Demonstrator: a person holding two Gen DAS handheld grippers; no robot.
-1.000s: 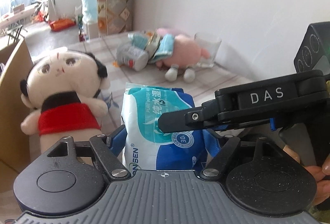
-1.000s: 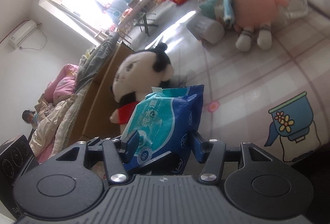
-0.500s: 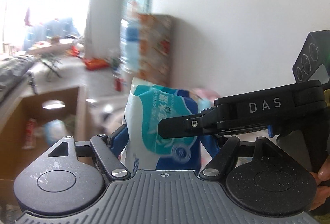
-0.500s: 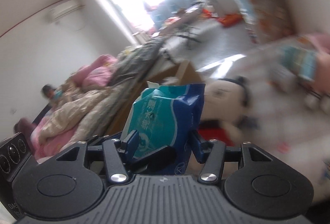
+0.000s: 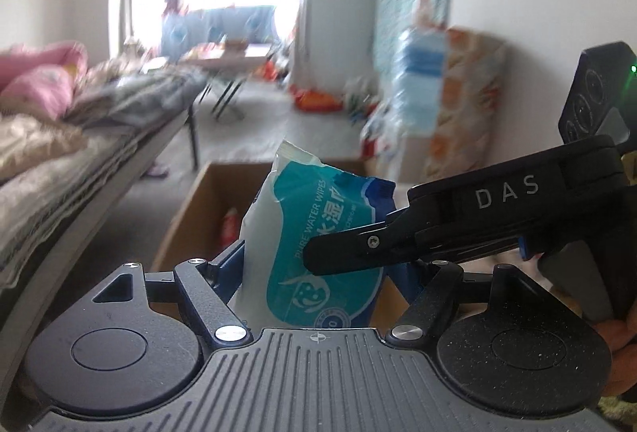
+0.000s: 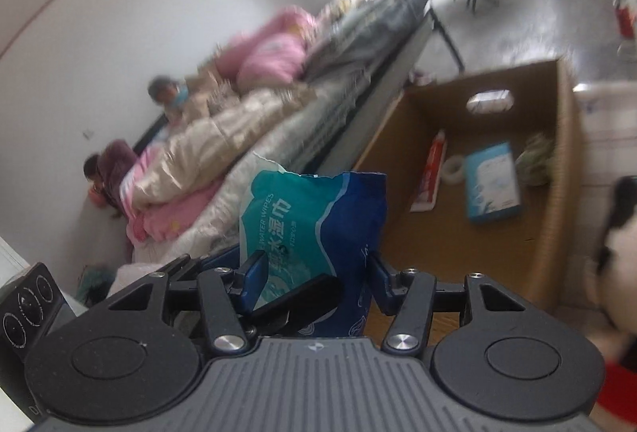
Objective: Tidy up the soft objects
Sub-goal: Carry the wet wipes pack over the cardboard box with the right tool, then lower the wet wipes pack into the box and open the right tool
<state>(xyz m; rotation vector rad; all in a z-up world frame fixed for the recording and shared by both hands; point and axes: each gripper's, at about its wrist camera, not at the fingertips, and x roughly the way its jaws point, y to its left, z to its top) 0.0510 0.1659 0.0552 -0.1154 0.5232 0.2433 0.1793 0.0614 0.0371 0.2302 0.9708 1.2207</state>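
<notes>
In the left wrist view, a bed (image 5: pixel 59 161) with pink and beige bedding lies at nine o'clock, a bright window at twelve. The left hand-held gripper (image 5: pixel 318 264) is clenched on a blue-and-teal pack of wet wipes (image 5: pixel 314 233), which stands upright between its blue fingers (image 5: pixel 229 260), with an open cardboard box (image 5: pixel 207 209) behind it. From three o'clock the right hand-held gripper (image 5: pixel 314 253), marked DAS, reaches across and its black finger lies against the face of the same pack; part of a hand (image 5: pixel 621 344) shows at four o'clock

In the right wrist view, two blurred people sit by the bed (image 6: pixel 254 121) at nine and ten o'clock. The right hand-held gripper (image 6: pixel 314 272) is also clamped on the wipes pack (image 6: pixel 318 225), held at six o'clock, the other gripper's black finger crossing low in front of it. At three o'clock the cardboard box (image 6: pixel 557 161) holds a red-and-white tube (image 6: pixel 432 173), a tape roll (image 6: pixel 454 167), a light-blue packet (image 6: pixel 491 183) and a pale crumpled item (image 6: pixel 535 159). A black-haired plush doll (image 6: pixel 615 245) in red fills four o'clock
</notes>
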